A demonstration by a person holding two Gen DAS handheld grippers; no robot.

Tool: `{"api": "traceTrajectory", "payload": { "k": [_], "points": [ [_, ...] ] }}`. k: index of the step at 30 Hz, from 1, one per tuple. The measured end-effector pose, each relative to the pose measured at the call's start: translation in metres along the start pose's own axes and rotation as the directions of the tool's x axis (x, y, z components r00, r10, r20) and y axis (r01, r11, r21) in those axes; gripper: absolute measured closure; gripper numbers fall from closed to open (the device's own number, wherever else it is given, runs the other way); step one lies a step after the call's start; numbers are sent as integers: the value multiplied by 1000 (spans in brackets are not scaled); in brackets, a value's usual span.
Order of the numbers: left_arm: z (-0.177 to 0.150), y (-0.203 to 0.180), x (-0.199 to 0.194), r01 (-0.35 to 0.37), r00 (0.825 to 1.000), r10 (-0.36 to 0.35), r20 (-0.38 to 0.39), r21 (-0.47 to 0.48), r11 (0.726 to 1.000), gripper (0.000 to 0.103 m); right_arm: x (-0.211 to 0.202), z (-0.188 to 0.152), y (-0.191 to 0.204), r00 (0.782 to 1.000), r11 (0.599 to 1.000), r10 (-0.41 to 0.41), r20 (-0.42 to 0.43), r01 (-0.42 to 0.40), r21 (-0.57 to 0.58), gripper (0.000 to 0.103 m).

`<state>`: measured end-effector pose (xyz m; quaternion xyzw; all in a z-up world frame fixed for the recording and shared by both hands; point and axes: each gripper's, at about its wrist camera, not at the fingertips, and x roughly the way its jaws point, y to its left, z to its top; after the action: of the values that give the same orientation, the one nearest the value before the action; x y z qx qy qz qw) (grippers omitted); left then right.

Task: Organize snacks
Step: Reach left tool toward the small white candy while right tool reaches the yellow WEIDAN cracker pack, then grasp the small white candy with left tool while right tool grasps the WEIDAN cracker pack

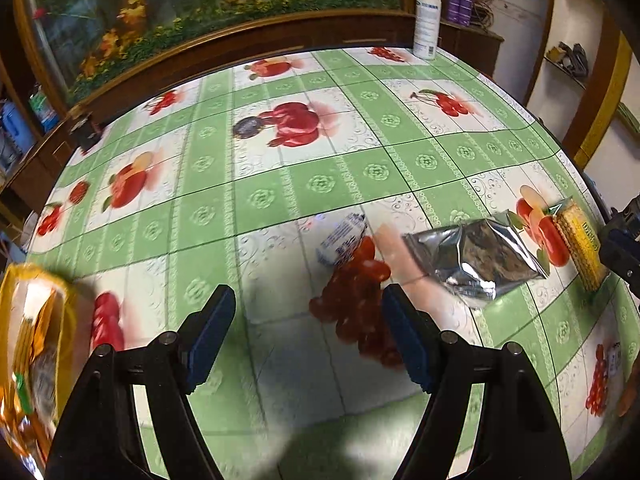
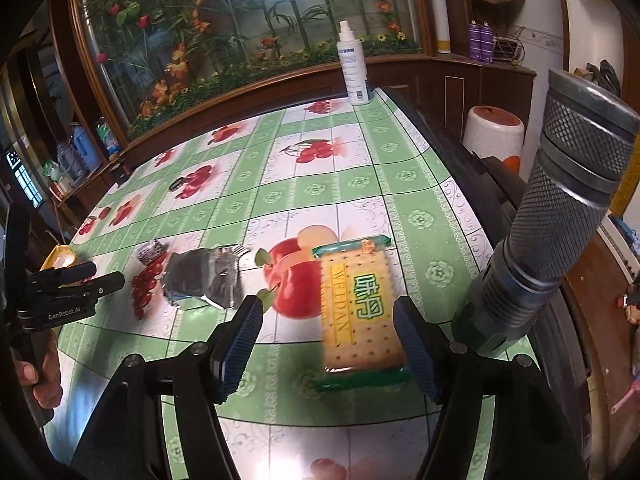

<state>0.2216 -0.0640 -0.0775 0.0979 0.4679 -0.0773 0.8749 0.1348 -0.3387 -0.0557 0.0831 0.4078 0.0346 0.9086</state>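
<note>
A cracker pack point(image 2: 360, 308) in green-edged wrap, printed "WEIDAN", lies flat on the fruit-print tablecloth point(image 2: 360, 182). My right gripper point(image 2: 328, 320) is open around it, and its left finger stands clear of the pack. To the left lie a crumpled silver foil pouch point(image 2: 204, 276) and a small white-and-blue packet point(image 2: 151, 250). My left gripper point(image 1: 308, 312) hangs open over bare cloth with nothing between its fingers. The small packet point(image 1: 344, 238) is just beyond it, and the foil pouch point(image 1: 480, 260) and cracker pack point(image 1: 580, 248) lie to its right. A yellow container point(image 1: 36, 340) holding wrapped snacks sits at the left.
A dark metal flashlight point(image 2: 560, 220) leans close by the right gripper's right side. A white spray bottle point(image 2: 354, 68) stands at the table's far edge. A small dark round thing point(image 1: 248, 127) lies mid-table. The table's right edge point(image 2: 460, 152) drops off near a white stool.
</note>
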Motion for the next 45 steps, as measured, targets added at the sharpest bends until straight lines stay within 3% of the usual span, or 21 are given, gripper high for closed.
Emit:
{"api": "traceTrajectory", "payload": {
  "k": [5,9,10,12,13,14,15,20,22,23,24,29,37,45],
  "points": [
    [8,-3,22,-7,1000,8,-9,26,1000,27,11,0,1,999,999,-41,-22,41,-31,32],
    [11,1,28,37,999,-37,16,-1,999,30,18,-1,1,997,997,-65,-35,64,-48,31],
    [12,3,29,52,998,-52,19,-11,999,34,21,-1,1,997,996,-72,-40,70,-51,29],
    [13,6,28,99,995,-98,25,-29,995,65,26,-1,0,995,995,-82,-52,79,-54,28],
    [13,5,27,99,995,-99,28,-26,995,73,30,-2,0,995,995,-83,-62,80,-55,28],
    [13,3,26,92,995,-92,30,-16,996,89,34,-2,0,992,994,-95,-78,91,-59,26],
    [13,2,25,95,995,-94,31,-6,996,92,39,-3,2,989,991,-119,-92,112,-75,24],
    [8,3,21,114,993,-114,36,3,993,92,47,-1,8,984,986,-138,-114,126,-109,25],
    [4,7,19,128,991,-128,35,-12,992,92,46,-2,13,983,983,-146,-110,132,-127,35],
    [2,8,18,133,991,-132,34,-17,991,92,45,-1,14,983,983,-145,-109,131,-126,52],
    [0,10,17,134,991,-133,32,-20,991,92,43,-1,14,986,987,-121,-114,108,-115,54],
    [-14,22,4,177,984,-175,36,-63,982,92,37,-5,18,991,994,-70,-117,60,-90,55],
    [-46,44,-41,213,975,-201,92,-134,968,92,-5,-8,39,999,997,29,-41,-31,-63,55],
    [-81,68,-77,97,988,-72,136,-189,977,92,-21,-14,95,992,984,126,-20,-128,-122,55]
  ]
}}
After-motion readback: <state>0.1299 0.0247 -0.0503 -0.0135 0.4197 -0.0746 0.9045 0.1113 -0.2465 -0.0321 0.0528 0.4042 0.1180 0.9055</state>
